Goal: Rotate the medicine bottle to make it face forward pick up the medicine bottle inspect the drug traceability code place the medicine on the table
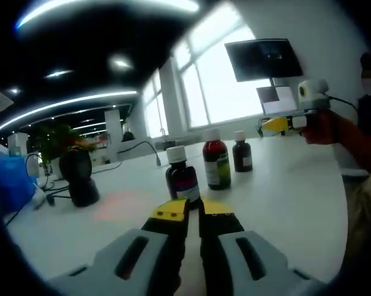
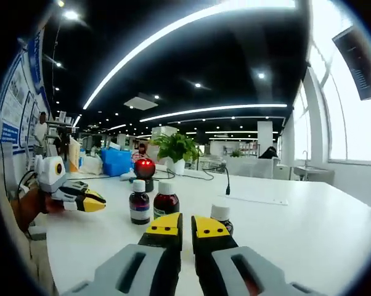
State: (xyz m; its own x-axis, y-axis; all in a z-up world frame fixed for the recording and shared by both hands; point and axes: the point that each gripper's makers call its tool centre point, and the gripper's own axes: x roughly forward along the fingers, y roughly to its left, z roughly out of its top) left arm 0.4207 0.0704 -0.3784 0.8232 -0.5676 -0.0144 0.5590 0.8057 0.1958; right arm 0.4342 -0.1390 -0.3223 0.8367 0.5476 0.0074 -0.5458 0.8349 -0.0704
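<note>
You've got three dark glass medicine bottles with white caps standing upright on the white tabletop, and the nearest medicine bottle sits just past your left tongs, which are closed on nothing. Your right tongs are closed and empty too, beside another bottle.

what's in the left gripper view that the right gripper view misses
Left gripper view: a wall monitor, a black scanner seen from behind, bright windows.
Right gripper view: the scanner's red light, a potted plant, a blue bag.
Both: three bottles on the white table, and the other gripper.
</note>
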